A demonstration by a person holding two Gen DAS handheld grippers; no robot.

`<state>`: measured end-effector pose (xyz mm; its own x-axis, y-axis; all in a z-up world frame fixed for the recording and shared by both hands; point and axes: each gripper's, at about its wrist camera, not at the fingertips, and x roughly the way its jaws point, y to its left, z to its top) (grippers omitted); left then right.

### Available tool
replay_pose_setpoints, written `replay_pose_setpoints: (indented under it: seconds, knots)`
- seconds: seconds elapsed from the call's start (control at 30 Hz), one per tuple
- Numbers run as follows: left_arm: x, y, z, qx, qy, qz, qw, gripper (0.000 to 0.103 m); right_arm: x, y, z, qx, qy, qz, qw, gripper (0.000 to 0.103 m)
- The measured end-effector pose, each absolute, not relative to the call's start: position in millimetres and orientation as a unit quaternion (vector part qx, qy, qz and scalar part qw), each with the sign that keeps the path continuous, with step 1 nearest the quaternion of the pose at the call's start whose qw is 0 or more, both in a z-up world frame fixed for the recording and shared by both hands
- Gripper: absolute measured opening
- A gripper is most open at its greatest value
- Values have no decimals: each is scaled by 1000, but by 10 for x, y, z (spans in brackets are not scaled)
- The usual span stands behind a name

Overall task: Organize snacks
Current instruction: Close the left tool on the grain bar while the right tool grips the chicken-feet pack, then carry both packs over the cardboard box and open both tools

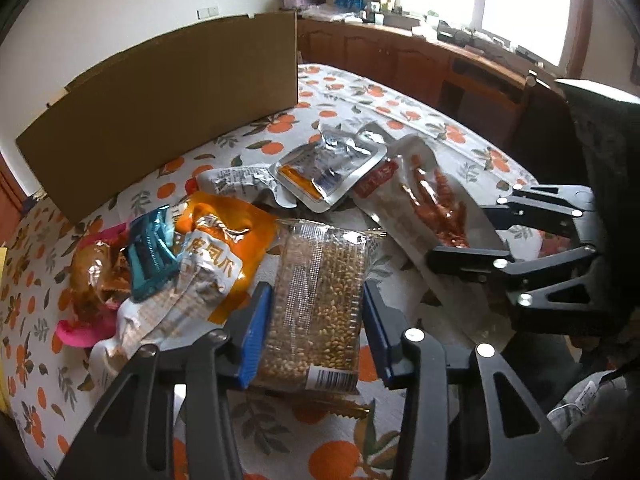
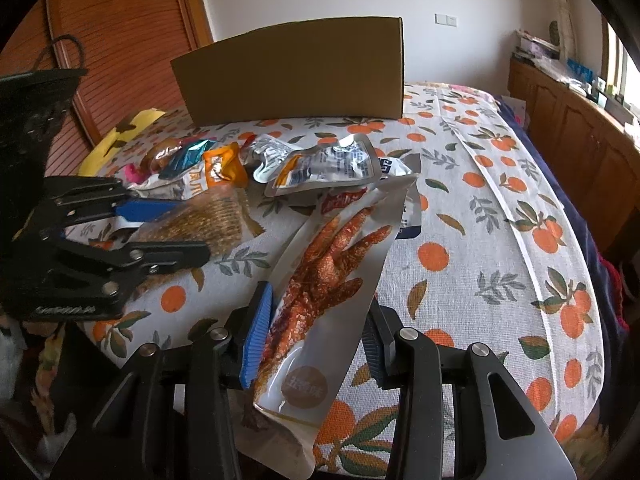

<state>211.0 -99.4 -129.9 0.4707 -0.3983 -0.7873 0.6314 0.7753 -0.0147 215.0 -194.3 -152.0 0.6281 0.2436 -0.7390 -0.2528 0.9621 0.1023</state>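
Observation:
My left gripper [image 1: 316,316] is closed on a clear pack of puffed-grain bar [image 1: 316,304], one blue pad on each long side. The pack also shows in the right wrist view [image 2: 200,222], with the left gripper [image 2: 168,232] around it. My right gripper [image 2: 316,332] is closed on a silver pouch of red chicken feet [image 2: 320,280]; this pouch shows in the left wrist view [image 1: 432,208] with the right gripper [image 1: 464,256] on it. More snack packets lie in a heap: an orange-white pouch [image 1: 216,256], a teal one [image 1: 150,256], a silver-orange one [image 1: 332,168].
A brown cardboard box [image 1: 168,108] [image 2: 296,72] stands at the back of the table, its near wall facing me. The tablecloth [image 2: 480,240] has an orange-fruit print. Wooden cabinets [image 1: 420,60] line the wall under the window. The table edge falls off at right [image 2: 592,280].

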Motion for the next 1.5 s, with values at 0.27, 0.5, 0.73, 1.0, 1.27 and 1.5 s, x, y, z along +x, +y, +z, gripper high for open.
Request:
replay_pose_setpoints:
  seconds: [0.27, 0.5, 0.73, 1.0, 1.27, 1.5]
  knots:
    - [2087, -856, -1133, 107, 400, -295, 861, 43, 2140, -1975, -1496, -1, 411, 141, 901, 35]
    - [2079, -843, -1089, 95, 395, -293, 865, 43, 2056, -2019, -1393, 5, 400, 144, 905, 28]
    - [2047, -839, -1033, 91, 388, -293, 869, 43, 2029, -2059, -1254, 5, 390, 144, 909, 15]
    - [2049, -778, -986, 81, 380, -291, 874, 43, 1952, -2059, -1126, -2, 380, 143, 914, 14]
    - [2061, -701, -829, 66, 362, -281, 886, 43, 2032, -2063, -935, -8, 360, 143, 922, 14]
    - [2237, -538, -552, 51, 335, -260, 904, 43, 2232, -2015, -664, -29, 337, 152, 929, 14]
